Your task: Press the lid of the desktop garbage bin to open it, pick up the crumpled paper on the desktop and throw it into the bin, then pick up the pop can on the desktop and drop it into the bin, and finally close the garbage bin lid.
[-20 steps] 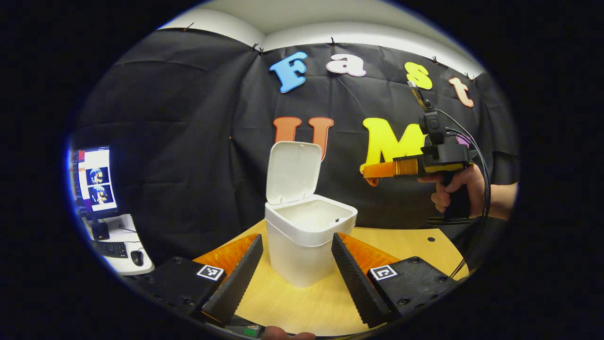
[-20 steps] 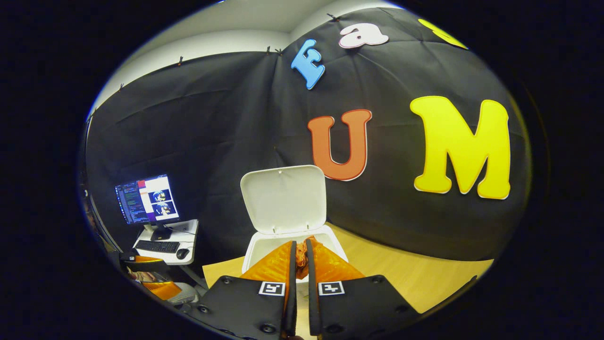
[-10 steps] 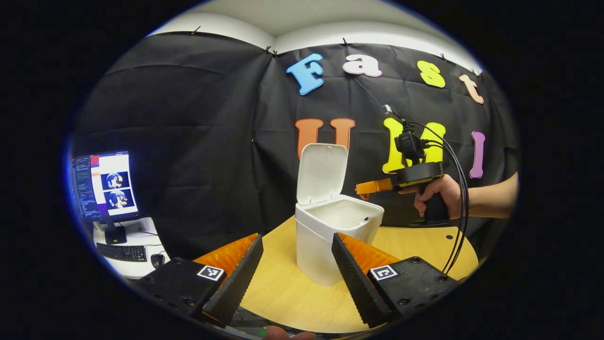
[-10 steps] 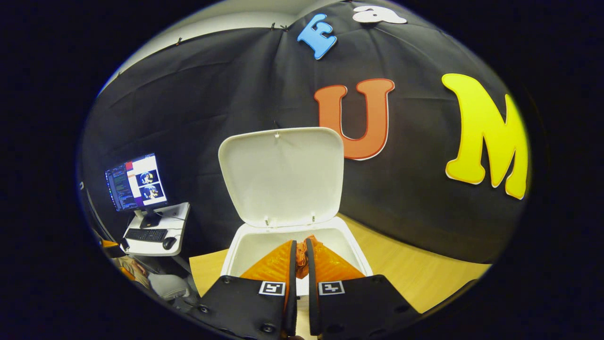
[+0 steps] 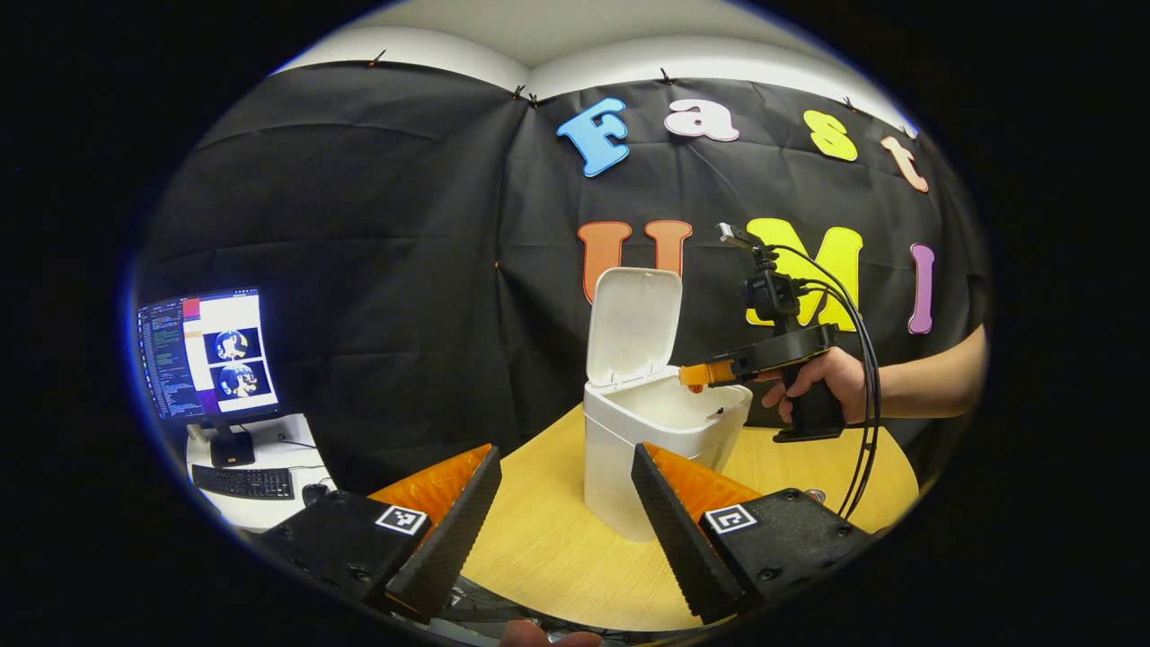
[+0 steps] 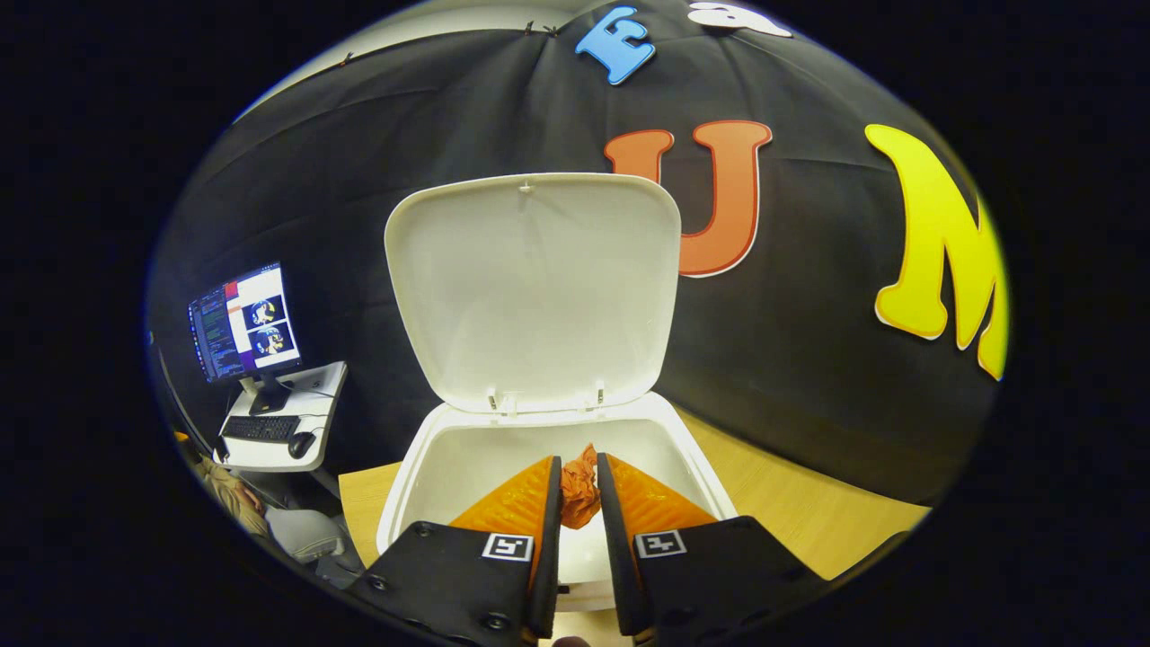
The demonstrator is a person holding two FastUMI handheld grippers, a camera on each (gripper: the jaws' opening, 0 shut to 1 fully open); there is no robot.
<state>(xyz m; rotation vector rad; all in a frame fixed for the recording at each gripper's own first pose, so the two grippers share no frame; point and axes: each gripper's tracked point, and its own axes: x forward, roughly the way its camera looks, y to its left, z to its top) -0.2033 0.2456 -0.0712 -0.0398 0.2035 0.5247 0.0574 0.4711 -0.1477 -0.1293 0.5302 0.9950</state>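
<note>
Lid (image 6: 532,288) is up, bin (image 5: 629,449) open near the surface's (image 5: 548,548) far edge. The right gripper (image 6: 579,490) pinches the crumpled paper (image 6: 579,485) over the opening, ready to drop. The left gripper (image 5: 561,503) waits spread, holding nothing. Can and lid closing are probably left.

Left gripper view sat low at the near edge of the table (image 5: 548,548), facing the back wall, the bin (image 5: 629,449) mid-distance just past its own fingers (image 5: 458,530). It also caught the right gripper (image 5: 696,375) side-on from farther off, over the bin's opening. Right gripper view sat close above the bin (image 6: 422,467), tilted down into it, with the raised lid (image 6: 530,288) facing the lens. Both views shared the bin, lid, table, wall and the monitor (image 5: 207,355) at left.
</note>
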